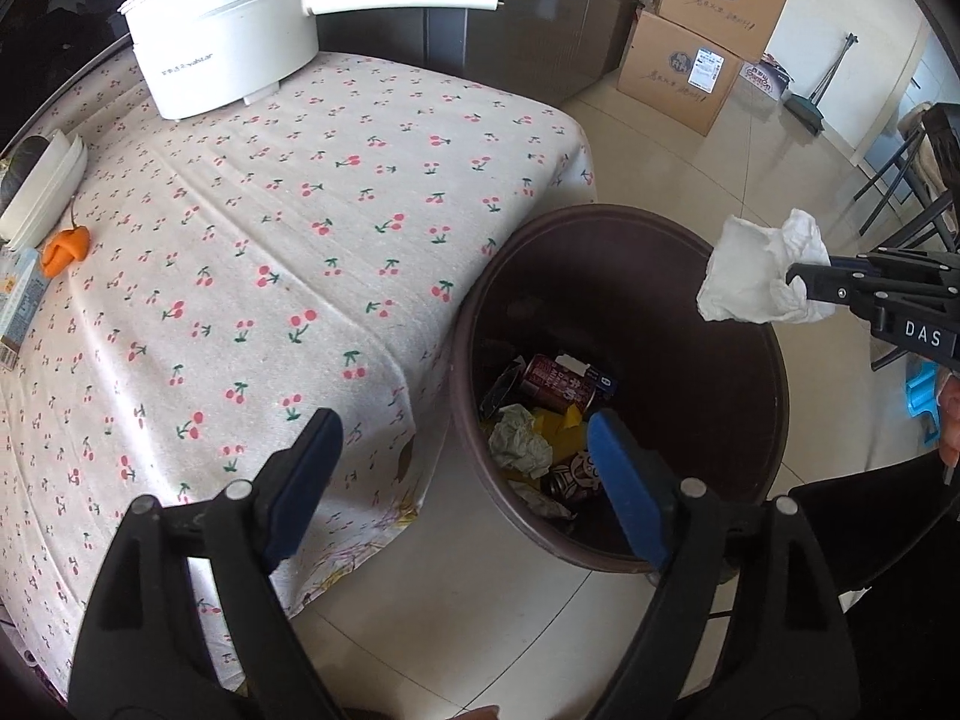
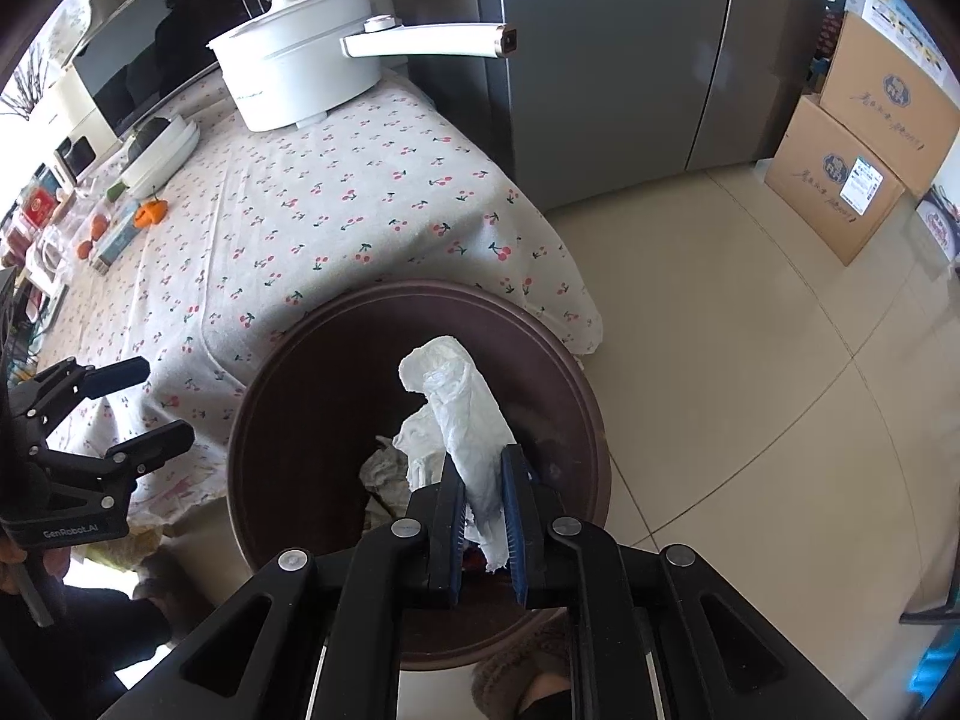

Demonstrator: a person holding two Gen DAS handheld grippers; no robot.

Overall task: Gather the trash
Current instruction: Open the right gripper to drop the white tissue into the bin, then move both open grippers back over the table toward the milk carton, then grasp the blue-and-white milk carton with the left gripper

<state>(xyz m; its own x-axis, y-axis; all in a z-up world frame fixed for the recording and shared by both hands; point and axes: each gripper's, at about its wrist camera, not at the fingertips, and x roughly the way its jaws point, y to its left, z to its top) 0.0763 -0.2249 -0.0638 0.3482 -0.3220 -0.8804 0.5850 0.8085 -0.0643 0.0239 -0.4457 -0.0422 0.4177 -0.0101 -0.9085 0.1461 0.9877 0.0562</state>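
My right gripper is shut on a crumpled white paper towel and holds it over the open mouth of a dark brown trash bin. In the left wrist view the same towel hangs from the right gripper above the bin's right rim. The bin holds cans, crumpled paper and yellow wrappers. My left gripper is open and empty, above the table corner and the bin's left edge; it also shows in the right wrist view.
A table with a cherry-print cloth stands left of the bin. On it are a white electric pot, a white bowl, an orange piece and a carton. Cardboard boxes stand on the tiled floor by a grey fridge.
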